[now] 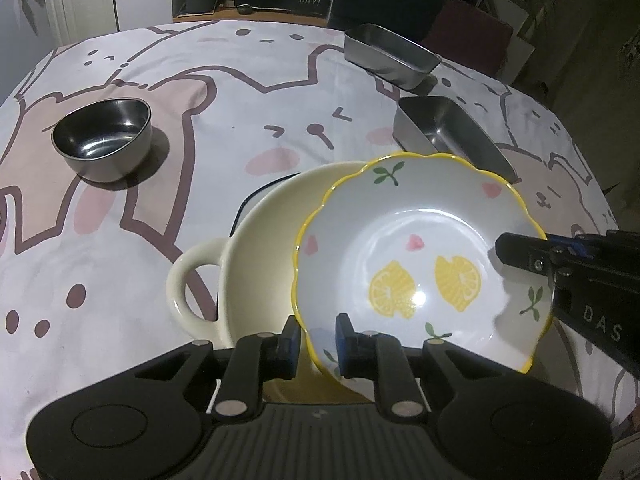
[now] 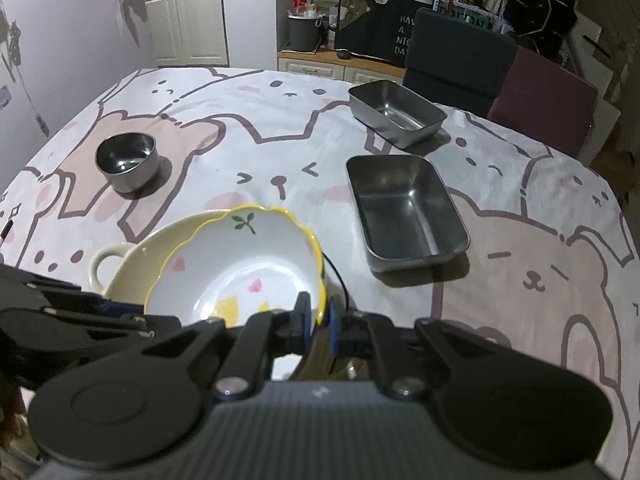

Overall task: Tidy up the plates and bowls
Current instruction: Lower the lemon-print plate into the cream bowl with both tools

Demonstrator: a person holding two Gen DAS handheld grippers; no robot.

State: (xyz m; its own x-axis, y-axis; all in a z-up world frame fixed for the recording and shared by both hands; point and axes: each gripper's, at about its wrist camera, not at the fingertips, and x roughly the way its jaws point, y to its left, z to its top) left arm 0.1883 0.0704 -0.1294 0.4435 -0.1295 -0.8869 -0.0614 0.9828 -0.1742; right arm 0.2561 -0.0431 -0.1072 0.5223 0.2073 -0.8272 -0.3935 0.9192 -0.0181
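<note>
left wrist view has the left gripper (image 1: 318, 340) at 6 o'clock, its jaws astride the near rim of the lemon-patterned bowl (image 1: 420, 264) with a small gap, not pressing. that bowl sits tilted inside the cream handled bowl (image 1: 264, 248) on the bear-print tablecloth (image 1: 240, 120). the right gripper (image 2: 318, 320) is pinched tight on the bowl's rim, entering at 3 o'clock in the left wrist view. a round steel bowl (image 1: 102, 144) stands well apart at 10 o'clock; two steel trays, the nearer tray (image 2: 404, 212) and the farther tray (image 2: 396, 118), lie toward 1 o'clock.
</note>
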